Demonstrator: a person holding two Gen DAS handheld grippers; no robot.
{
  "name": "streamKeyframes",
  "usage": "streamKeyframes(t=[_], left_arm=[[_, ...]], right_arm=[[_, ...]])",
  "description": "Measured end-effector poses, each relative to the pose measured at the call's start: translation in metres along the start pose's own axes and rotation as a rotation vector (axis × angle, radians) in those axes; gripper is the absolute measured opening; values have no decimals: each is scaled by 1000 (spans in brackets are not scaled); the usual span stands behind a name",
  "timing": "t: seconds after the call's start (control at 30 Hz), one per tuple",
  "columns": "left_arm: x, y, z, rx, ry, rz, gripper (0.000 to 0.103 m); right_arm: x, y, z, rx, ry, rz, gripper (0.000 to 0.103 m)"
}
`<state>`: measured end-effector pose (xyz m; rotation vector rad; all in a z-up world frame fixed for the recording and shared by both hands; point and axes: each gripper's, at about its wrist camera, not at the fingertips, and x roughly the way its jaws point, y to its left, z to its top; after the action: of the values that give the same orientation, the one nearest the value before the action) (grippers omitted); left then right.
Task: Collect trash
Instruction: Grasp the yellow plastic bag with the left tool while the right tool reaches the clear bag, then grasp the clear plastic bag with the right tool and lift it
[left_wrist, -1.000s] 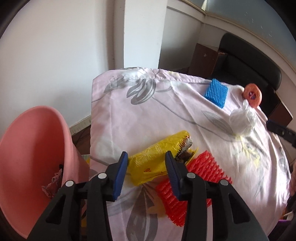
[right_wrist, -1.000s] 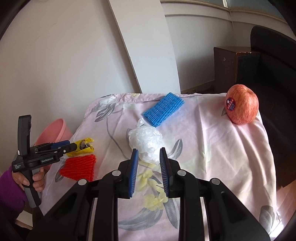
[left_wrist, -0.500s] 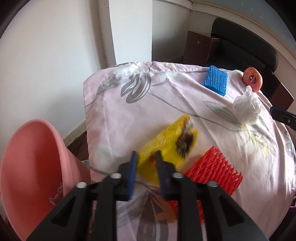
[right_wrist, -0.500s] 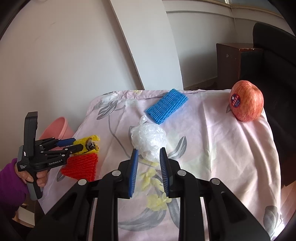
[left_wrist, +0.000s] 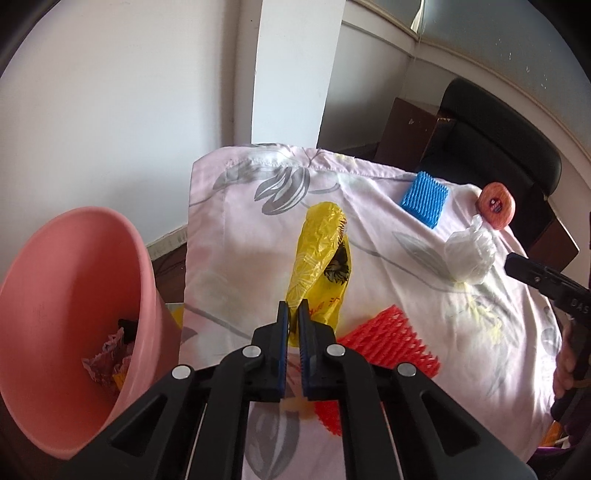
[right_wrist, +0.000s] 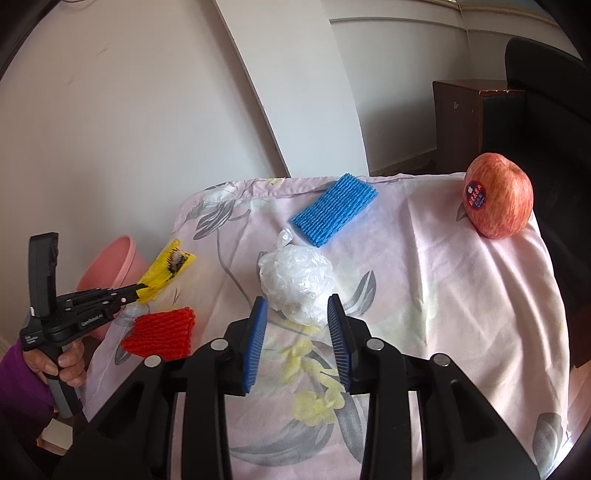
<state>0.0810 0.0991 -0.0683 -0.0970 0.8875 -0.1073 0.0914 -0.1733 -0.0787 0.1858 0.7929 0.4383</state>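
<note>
My left gripper (left_wrist: 291, 314) is shut on the near end of a yellow plastic wrapper (left_wrist: 321, 254) and holds it lifted off the table; it also shows in the right wrist view (right_wrist: 166, 269). A pink bin (left_wrist: 74, 295) stands low at the left with scraps inside. A red foam net (left_wrist: 384, 343) lies just right of the left gripper. My right gripper (right_wrist: 297, 317) is open, its jaws either side of the near edge of a crumpled clear plastic bag (right_wrist: 295, 280). A blue foam net (right_wrist: 334, 208) lies beyond it.
A red apple (right_wrist: 498, 199) with a sticker sits at the table's far right corner. The floral tablecloth (right_wrist: 443, 295) covers the small table. A dark chair (left_wrist: 498, 122) and brown cabinet (right_wrist: 458, 122) stand behind. White walls are close at the left.
My left gripper closed on the yellow wrapper and lifted it off the table. My right gripper moved closer to the clear plastic bag and opened wider.
</note>
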Motion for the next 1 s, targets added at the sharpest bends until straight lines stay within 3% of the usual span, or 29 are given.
streamKeyframes(t=[0.27,0.37,0.67,0.83,1.0], left_arm=[[-18,-3,-2,-38,-27,-12,4],[-21,-4,-1,-43,-36,-14,4],[-30,-1,-4,-75,-54,-20,4],[-34,0,-6,-86,-66,-11,4],[-47,0,-8,-99,-107,2,4]], right_arm=[[15,3,12,-33,-5,-2,36],[20,5,18,-37,-13,3,44],[31,2,12,-14,19,4,44],[27,4,9,-17,20,-4,33],[18,12,10,-37,-9,-9,31]])
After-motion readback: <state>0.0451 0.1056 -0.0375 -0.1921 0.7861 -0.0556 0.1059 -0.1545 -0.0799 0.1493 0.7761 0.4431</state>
